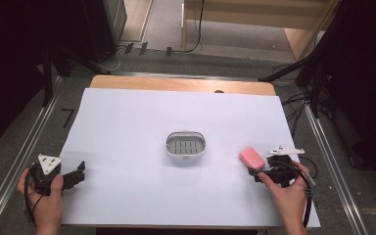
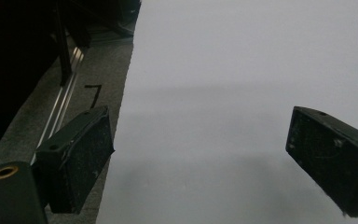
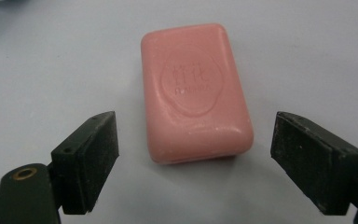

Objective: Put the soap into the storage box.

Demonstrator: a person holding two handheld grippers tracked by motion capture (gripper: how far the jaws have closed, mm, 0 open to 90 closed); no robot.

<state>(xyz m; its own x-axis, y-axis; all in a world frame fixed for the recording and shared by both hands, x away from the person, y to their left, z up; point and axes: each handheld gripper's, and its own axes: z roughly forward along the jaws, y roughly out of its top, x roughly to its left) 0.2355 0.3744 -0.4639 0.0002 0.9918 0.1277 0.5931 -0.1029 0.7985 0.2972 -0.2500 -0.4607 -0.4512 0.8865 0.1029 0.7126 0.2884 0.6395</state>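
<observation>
High view: fixed overhead, facing forward and down across the whole tabletop (image 1: pixel 127 122). Both gripper views sit low and close, looking along their own fingers. Right gripper view and high view share the pink soap (image 3: pixel 193 91).

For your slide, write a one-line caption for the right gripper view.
Open right tongs face a pink soap bar lying flat on the white table.

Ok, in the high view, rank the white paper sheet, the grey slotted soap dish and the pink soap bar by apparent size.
1. White paper sheet, by far the largest.
2. Grey slotted soap dish.
3. Pink soap bar, smallest, though it lies slightly nearer the camera.
</observation>
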